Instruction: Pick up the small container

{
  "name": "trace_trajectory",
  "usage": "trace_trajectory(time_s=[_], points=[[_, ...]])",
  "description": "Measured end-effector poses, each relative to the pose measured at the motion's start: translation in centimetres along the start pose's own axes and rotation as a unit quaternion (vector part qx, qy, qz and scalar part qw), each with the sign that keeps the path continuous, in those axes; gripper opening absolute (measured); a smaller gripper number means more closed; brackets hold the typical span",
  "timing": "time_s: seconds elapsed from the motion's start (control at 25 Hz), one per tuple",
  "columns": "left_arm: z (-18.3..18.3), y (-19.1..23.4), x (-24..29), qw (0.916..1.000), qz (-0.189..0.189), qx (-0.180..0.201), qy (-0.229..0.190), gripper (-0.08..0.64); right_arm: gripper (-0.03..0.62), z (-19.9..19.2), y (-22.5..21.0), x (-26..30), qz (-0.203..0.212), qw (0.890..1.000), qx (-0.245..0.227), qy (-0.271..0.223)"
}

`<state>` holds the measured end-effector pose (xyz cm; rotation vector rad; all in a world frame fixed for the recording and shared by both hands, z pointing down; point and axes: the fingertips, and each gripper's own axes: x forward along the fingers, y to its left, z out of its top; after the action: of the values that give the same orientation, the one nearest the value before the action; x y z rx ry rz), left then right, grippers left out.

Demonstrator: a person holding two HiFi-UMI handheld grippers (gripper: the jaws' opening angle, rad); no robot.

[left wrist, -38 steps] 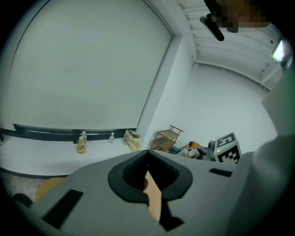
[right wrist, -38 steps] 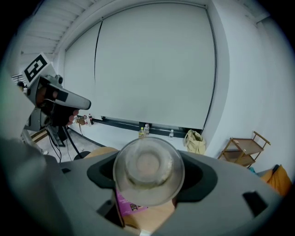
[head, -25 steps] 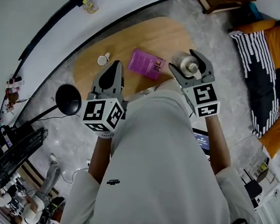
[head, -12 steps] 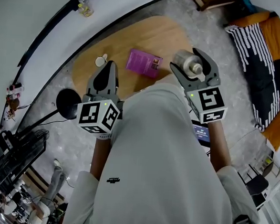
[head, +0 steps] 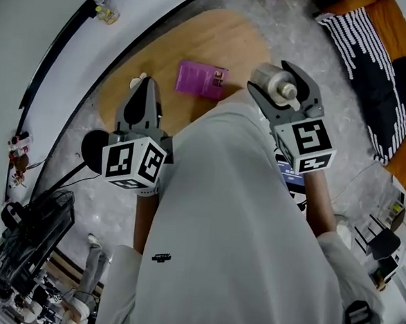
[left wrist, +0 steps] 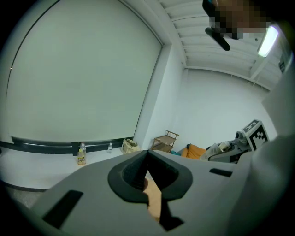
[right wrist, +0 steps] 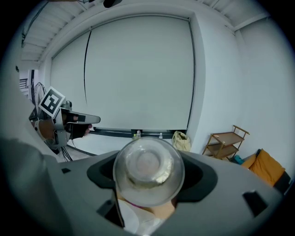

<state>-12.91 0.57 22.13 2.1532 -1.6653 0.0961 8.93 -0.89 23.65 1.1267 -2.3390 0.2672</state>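
Note:
The small container (head: 274, 82) is a clear round jar, and my right gripper (head: 283, 87) is shut on it, holding it up off the wooden table (head: 217, 51). From the right gripper view its round see-through bottom (right wrist: 148, 169) faces the camera, squeezed between the two grey jaws. My left gripper (head: 144, 100) hovers over the table's left part with its jaws together and nothing between them; in the left gripper view the dark pads (left wrist: 152, 174) meet.
A purple booklet (head: 201, 78) lies on the table between the grippers, and a small white cup (head: 137, 82) peeks out by the left gripper. A black lamp (head: 94, 148) stands on the marble floor at left. A striped and orange cushion (head: 376, 59) lies at right.
The right gripper has lifted the container a little higher and to the right. The left gripper has stayed over the table's left part. The head view has shifted, so the table sits higher in the picture.

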Motion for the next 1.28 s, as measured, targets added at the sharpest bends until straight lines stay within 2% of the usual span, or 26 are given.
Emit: trace_trajectory(time_s=[0.36, 0.68, 1.28], points=[[-0.6, -1.1, -0.1, 0.9998, -0.017, -0.006, 0.003, 0.014, 0.341, 0.7, 0.7, -0.2, 0.001, 1.0, 0.006, -0.018], [-0.5, -0.8, -0.5, 0.9998, -0.017, -0.007, 0.001, 0.014, 0.341, 1.6, 1.2, 0.4, 0.004, 1.0, -0.015, -0.026], [-0.8, -1.1, -0.8, 0.9997, -0.021, -0.01, 0.004, 0.014, 0.341, 1.8, 2.1, 0.4, 0.014, 1.0, -0.017, -0.02]])
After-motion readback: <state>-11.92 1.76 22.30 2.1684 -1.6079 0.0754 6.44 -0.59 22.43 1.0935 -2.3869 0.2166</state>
